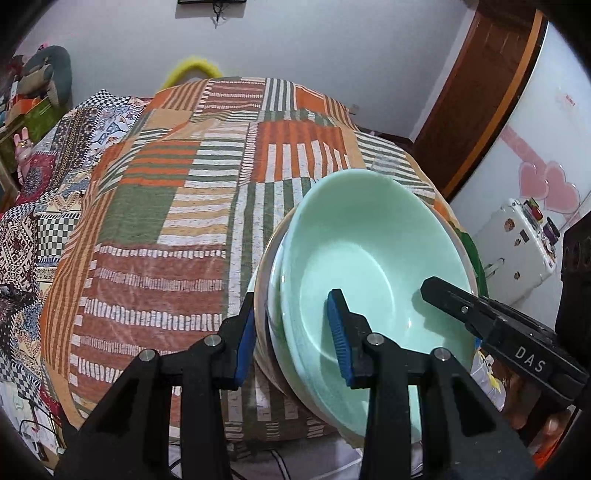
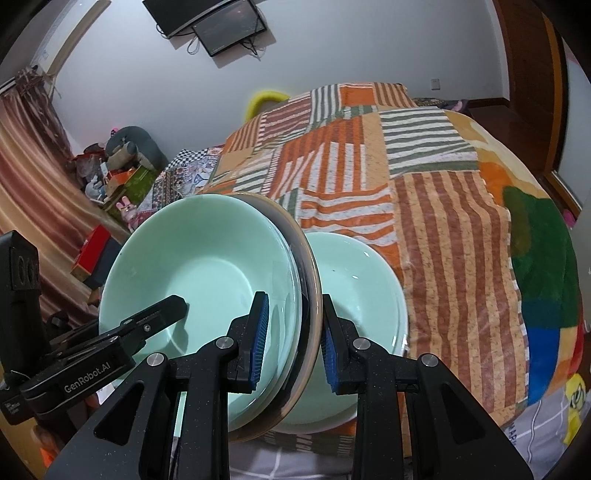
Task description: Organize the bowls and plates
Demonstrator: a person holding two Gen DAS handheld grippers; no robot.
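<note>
A stack of dishes is held on edge above the bed: a mint green bowl point(image 1: 369, 258) nested in a second green dish and a beige-rimmed plate point(image 1: 260, 317). My left gripper point(image 1: 291, 336) straddles the stack's rim, one blue pad inside the bowl, one behind the plate. My right gripper point(image 2: 291, 339) grips the opposite rim of the same stack point(image 2: 207, 266) the same way. Another mint green bowl point(image 2: 354, 280) rests on the bedspread right behind the stack. Each gripper shows in the other's view.
The patchwork striped bedspread point(image 1: 177, 229) covers the bed ahead. Clutter and soft toys point(image 1: 40, 77) lie at the far left. A wooden door frame point(image 1: 480, 103) and white cabinet point(image 1: 513, 240) stand to the right. Screens point(image 2: 210, 22) hang on the wall.
</note>
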